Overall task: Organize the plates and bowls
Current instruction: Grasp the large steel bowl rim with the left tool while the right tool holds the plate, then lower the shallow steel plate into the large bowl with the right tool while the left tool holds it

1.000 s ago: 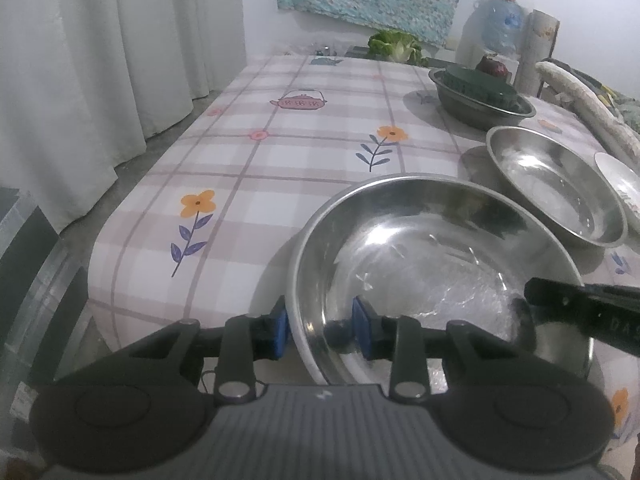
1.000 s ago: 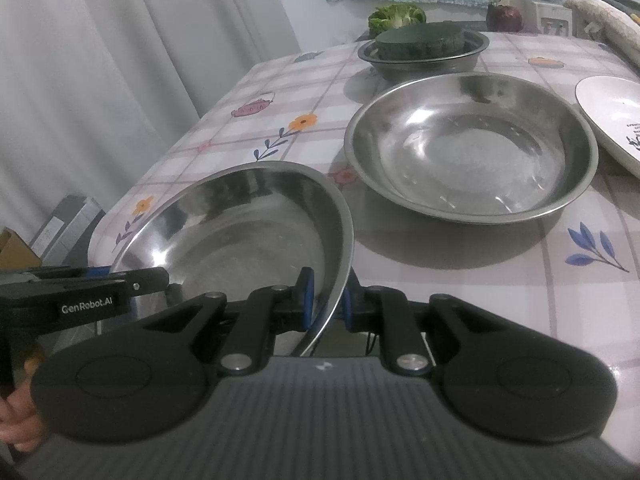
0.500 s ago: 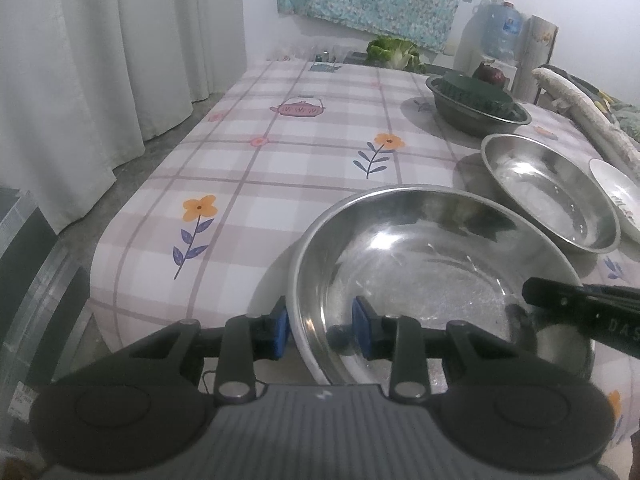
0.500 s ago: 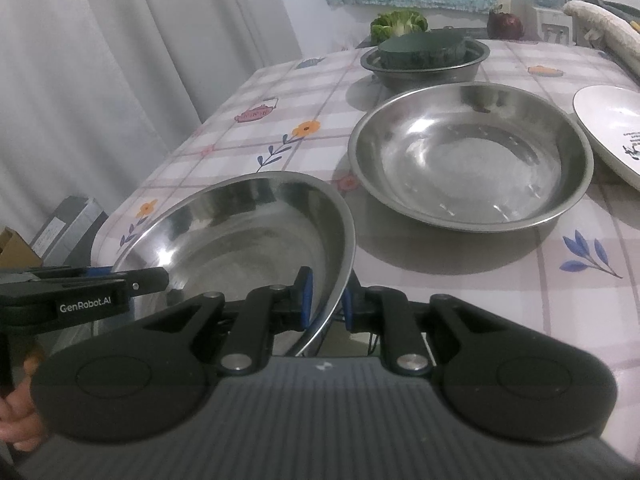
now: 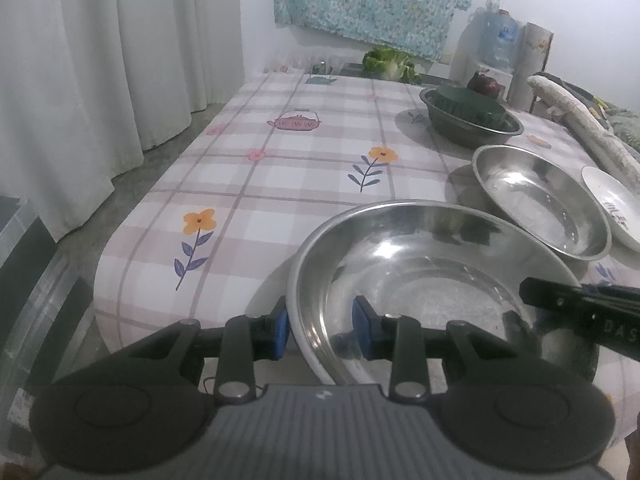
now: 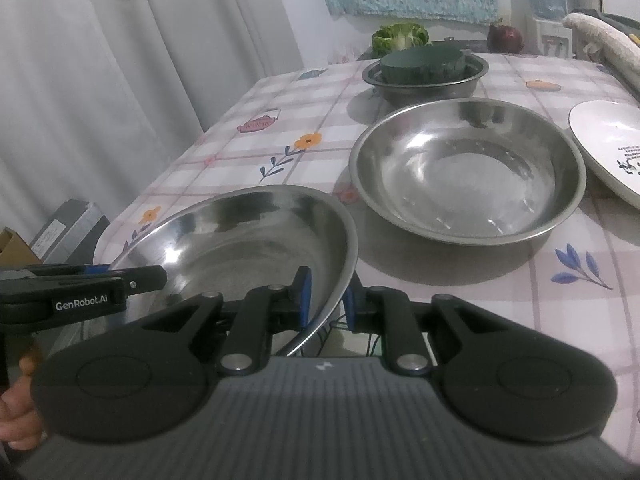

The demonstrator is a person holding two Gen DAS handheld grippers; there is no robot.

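Note:
A large steel bowl (image 5: 432, 280) (image 6: 240, 248) is at the near edge of the table, held by its rim from both sides. My left gripper (image 5: 320, 332) is shut on the bowl's left rim, one blue pad outside the wall and one inside. My right gripper (image 6: 326, 300) is shut on the right rim in the same way. Each gripper's black finger shows at the side of the other's view. A second steel bowl (image 5: 540, 200) (image 6: 468, 172) stands just beyond, with a white plate (image 5: 612, 204) (image 6: 612, 148) to its right.
A third steel bowl (image 5: 468, 116) (image 6: 424, 68) with a dark green round thing in it stands farther back. A checked flowered tablecloth (image 5: 280, 184) covers the table. Leafy greens, a red onion and water bottles are at the far end. White curtains hang left.
Both grippers keep their hold on the large bowl's rim. The views have tilted slightly, so the other dishes sit a little lower in the pictures.

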